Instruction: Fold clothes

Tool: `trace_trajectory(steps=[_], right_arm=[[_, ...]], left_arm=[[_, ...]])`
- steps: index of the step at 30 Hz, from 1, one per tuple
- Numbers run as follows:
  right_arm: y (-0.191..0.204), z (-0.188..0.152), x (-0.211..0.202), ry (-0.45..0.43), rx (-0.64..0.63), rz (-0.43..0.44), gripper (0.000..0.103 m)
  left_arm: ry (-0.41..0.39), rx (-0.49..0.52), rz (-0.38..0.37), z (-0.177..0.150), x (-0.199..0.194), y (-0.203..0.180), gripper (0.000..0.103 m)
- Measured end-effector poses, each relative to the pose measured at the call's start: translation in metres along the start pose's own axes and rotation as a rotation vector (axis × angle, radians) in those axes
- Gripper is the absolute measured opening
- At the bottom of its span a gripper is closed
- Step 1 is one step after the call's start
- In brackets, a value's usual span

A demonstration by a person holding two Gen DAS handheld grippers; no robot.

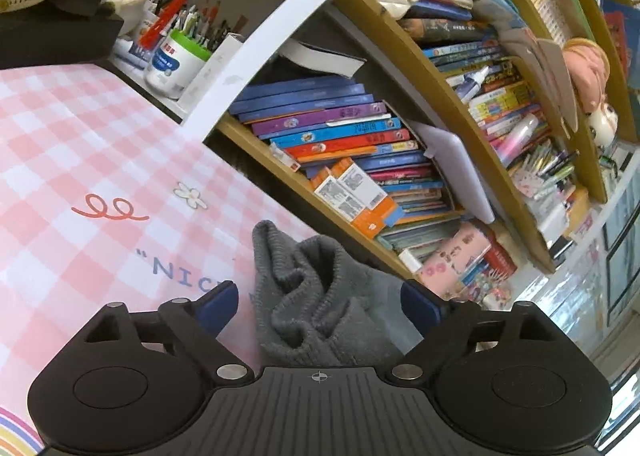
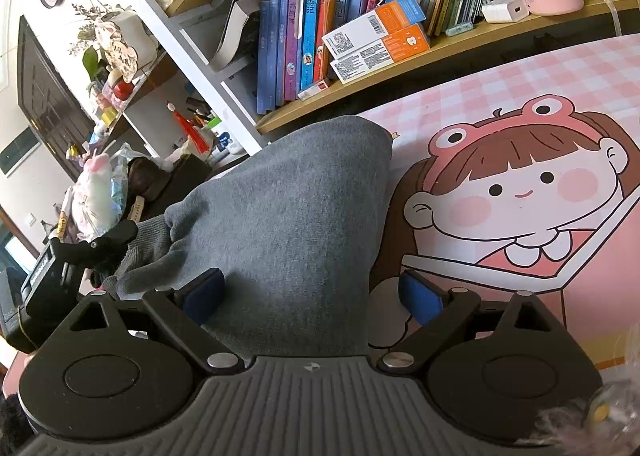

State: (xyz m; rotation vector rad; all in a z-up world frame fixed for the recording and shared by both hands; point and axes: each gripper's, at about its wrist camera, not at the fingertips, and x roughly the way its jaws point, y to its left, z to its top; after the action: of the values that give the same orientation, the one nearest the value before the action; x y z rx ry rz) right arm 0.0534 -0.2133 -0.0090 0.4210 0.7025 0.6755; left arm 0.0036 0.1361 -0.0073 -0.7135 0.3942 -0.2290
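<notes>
Partly, the left gripper (image 1: 320,298) hides the bunched grey garment (image 1: 308,296).

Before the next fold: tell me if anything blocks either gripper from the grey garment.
Nothing visible does. The grey knit garment lies bunched between the open left gripper, and between the open right gripper on the pink checked mat.

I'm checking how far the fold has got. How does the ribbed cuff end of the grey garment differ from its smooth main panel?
The cuff is ribbed knit, bunched into deep creases; the panel is smooth fleece with few wrinkles. The cuff is a narrow end lying between the open left gripper fingers; the panel is a broad sheet reaching between the open right gripper fingers. Both are the same grey and lie on the pink checked table cover.
</notes>
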Motion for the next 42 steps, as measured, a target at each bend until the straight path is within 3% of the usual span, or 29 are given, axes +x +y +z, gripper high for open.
trace_trajectory(steps=[31, 38, 39, 40, 41, 42], right_arm=[[0.0014, -0.0009, 0.0003, 0.000, -0.002, -0.001, 0.095], [0.0013, -0.0008, 0.0005, 0.001, -0.003, 0.000, 0.095], [0.0011, -0.0007, 0.0005, 0.001, -0.003, 0.000, 0.095], [0.0012, -0.0008, 0.0004, 0.001, -0.003, 0.000, 0.095], [0.0012, -0.0008, 0.0004, 0.001, -0.003, 0.000, 0.095], [0.0011, -0.0008, 0.0003, 0.001, -0.003, 0.000, 0.095]], left_arm=[[0.010, 0.015, 0.004, 0.0003, 0.0014, -0.0028, 0.090], [0.019, 0.026, -0.040, -0.0009, 0.0013, -0.0048, 0.089], [0.020, 0.028, -0.047, -0.0011, 0.0013, -0.0051, 0.087], [0.021, 0.029, -0.054, -0.0012, 0.0013, -0.0054, 0.078], [0.022, 0.031, -0.060, -0.0014, 0.0013, -0.0057, 0.059], [0.023, 0.032, -0.067, -0.0016, 0.0013, -0.0060, 0.049]])
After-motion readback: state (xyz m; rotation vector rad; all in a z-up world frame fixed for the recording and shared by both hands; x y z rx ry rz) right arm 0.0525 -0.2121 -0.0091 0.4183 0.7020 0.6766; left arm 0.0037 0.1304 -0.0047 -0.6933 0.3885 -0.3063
